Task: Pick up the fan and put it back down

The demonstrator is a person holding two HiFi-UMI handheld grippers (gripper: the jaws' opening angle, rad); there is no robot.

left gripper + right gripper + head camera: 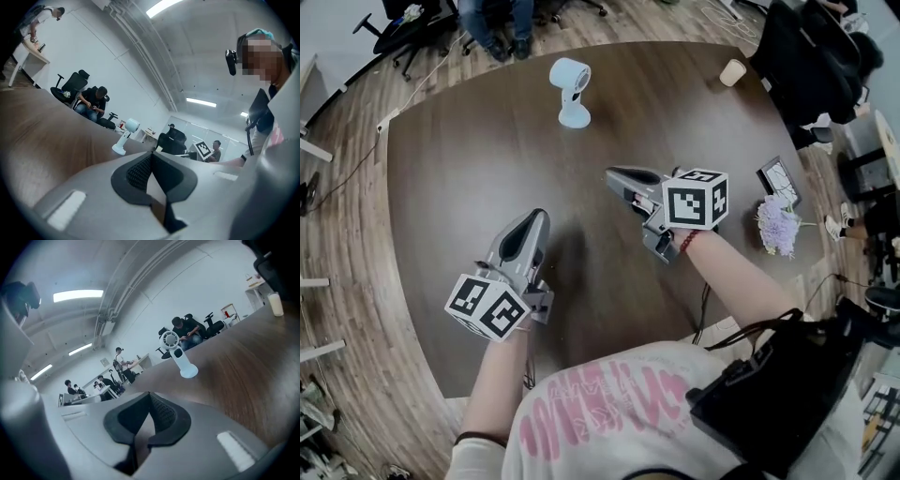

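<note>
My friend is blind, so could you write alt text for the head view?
Seen from above, a person holds a left claw and a right claw, both shut and empty, over a dark wooden table. A white fan stands upright at the far side, untouched. A cup, a picture frame and purple flowers sit near the right edge.

Losing a person in jeans [497, 23] above the thighs to the head view's top edge. Covering the near edge of the table [441, 187] with the wearer's shirt [609, 412]. Showing the framed picture [779, 180] too small for reading, and the fan [132, 125] too small for telling its grille.
</note>
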